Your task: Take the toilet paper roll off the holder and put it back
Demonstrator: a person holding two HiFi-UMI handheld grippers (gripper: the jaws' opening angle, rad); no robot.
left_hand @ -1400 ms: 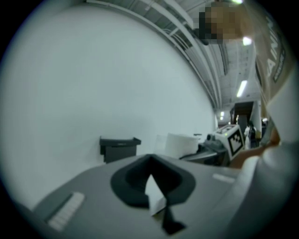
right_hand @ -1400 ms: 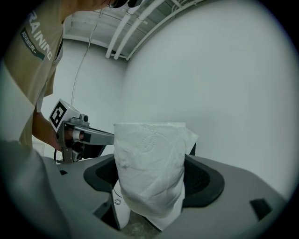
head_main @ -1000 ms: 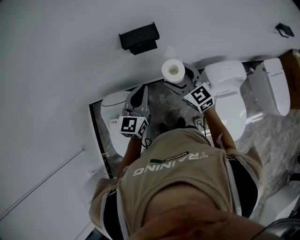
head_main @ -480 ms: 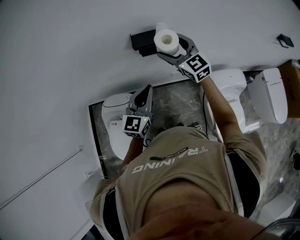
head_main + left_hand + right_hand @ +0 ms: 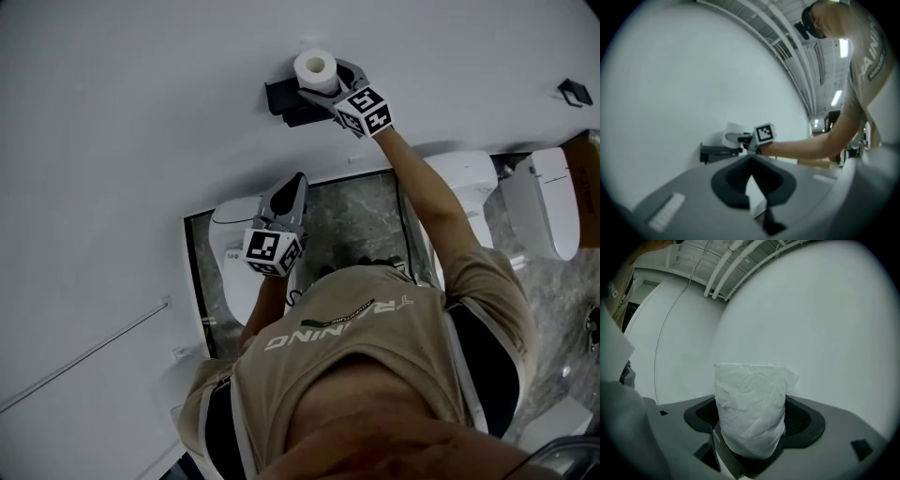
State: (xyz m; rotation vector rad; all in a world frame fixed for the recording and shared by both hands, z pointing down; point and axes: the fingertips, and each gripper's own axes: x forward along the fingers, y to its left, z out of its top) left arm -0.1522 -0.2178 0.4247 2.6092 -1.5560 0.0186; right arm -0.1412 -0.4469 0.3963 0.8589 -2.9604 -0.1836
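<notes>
The white toilet paper roll (image 5: 316, 70) is clamped in my right gripper (image 5: 322, 79), raised against the white wall right beside the black holder (image 5: 284, 97). In the right gripper view the roll (image 5: 751, 408) stands upright between the jaws and fills the middle, with bare wall behind it; the holder is hidden there. My left gripper (image 5: 296, 184) hangs lower, over a toilet, jaws together with nothing in them. From the left gripper view, the holder (image 5: 716, 152), the roll (image 5: 733, 135) and the right gripper's marker cube (image 5: 764, 132) show ahead.
A white toilet (image 5: 223, 246) sits under the left gripper, and two more toilets (image 5: 466, 187) (image 5: 555, 192) stand to the right on the marble floor (image 5: 356, 214). A small black fitting (image 5: 571, 91) and a thin rail (image 5: 89, 354) are on the wall.
My right gripper carried the roll up and to the left, from above the toilets to the wall holder. The left gripper stayed almost where it was.
</notes>
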